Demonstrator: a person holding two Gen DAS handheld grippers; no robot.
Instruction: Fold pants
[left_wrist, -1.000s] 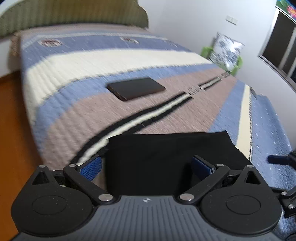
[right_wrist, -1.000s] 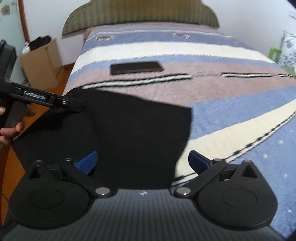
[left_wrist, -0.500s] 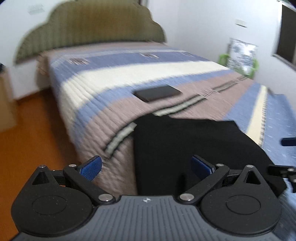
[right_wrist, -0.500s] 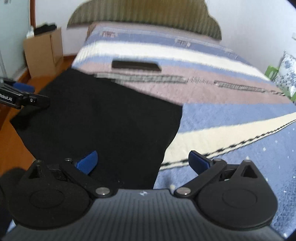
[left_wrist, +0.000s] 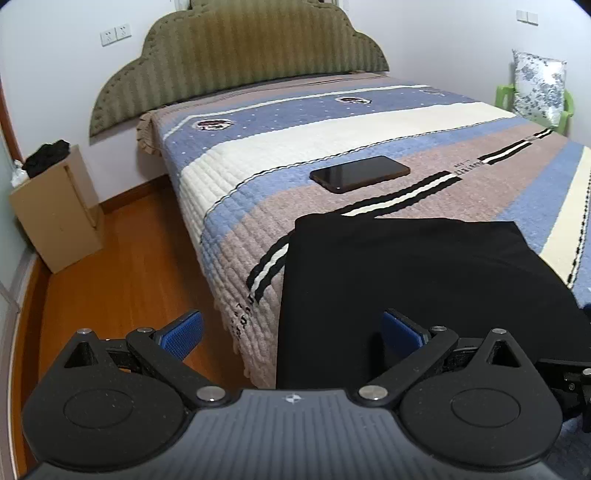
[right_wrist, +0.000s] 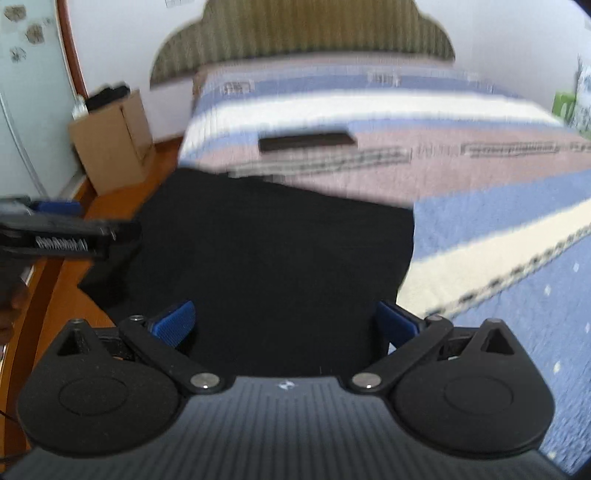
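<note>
Striped bed (left_wrist: 332, 122) | black pants (left_wrist: 424, 280) ahead of both claws | left claw (left_wrist: 291, 332), right claw (right_wrist: 284, 321) spread apart, empty

The pants (left_wrist: 424, 280) lie on the bed (left_wrist: 295, 147) at its left edge, draping over it toward the floor (left_wrist: 122, 266), with a phone (left_wrist: 360, 173) behind them toward the headboard (left_wrist: 236, 51) and a box (left_wrist: 55, 210) beside the bed's left.

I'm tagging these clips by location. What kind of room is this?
Most likely a home bedroom. A bed with a striped quilt fills the view, backed by a padded green headboard, and black pants lie on it near a phone. A wooden floor runs alongside.
</note>
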